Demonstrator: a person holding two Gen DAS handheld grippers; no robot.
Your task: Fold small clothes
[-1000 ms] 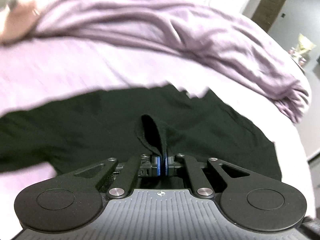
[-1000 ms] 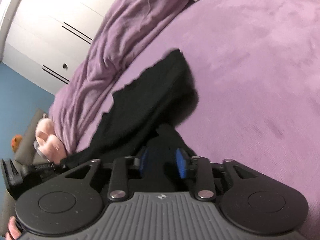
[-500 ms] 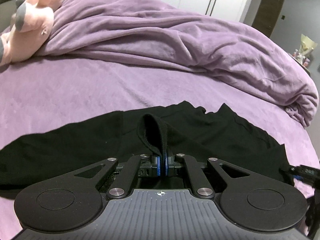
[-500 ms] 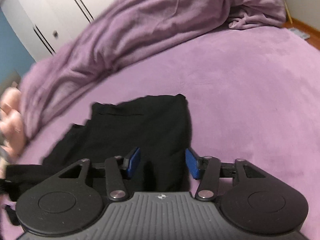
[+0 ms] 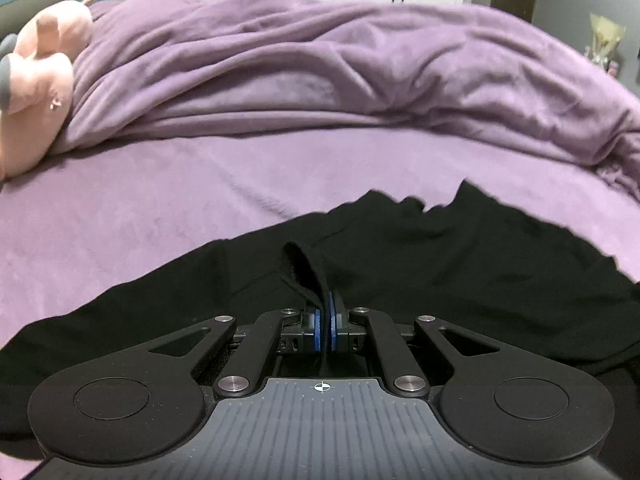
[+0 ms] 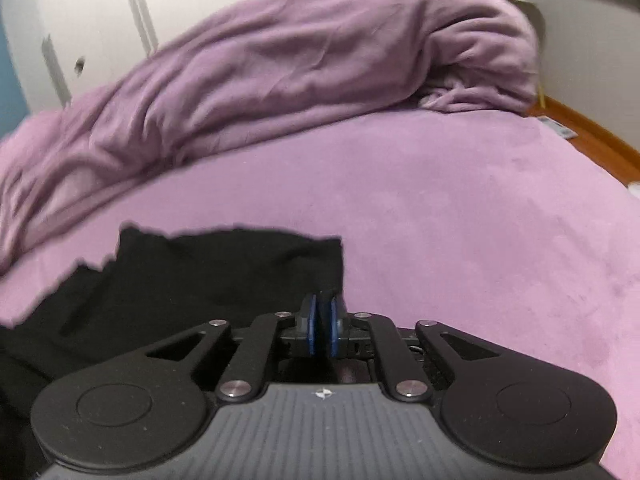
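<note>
A black garment (image 5: 440,264) lies spread on the purple bed. My left gripper (image 5: 325,320) is shut on a raised fold of its near edge, and a loop of black cloth stands up from the blue pads. In the right wrist view the same garment (image 6: 208,276) lies to the left and ahead. My right gripper (image 6: 321,326) is shut on the garment's right near corner, with black cloth between the blue pads.
A rumpled purple blanket (image 5: 340,72) is heaped along the far side of the bed, also in the right wrist view (image 6: 280,68). A pink plush toy (image 5: 36,80) sits at the far left. White wardrobe doors (image 6: 100,20) stand behind. Wooden floor (image 6: 592,136) shows past the bed's right edge.
My right gripper was open over the garment's corner and has closed on it. Both views have levelled out. The left gripper has kept its hold on the fold.
</note>
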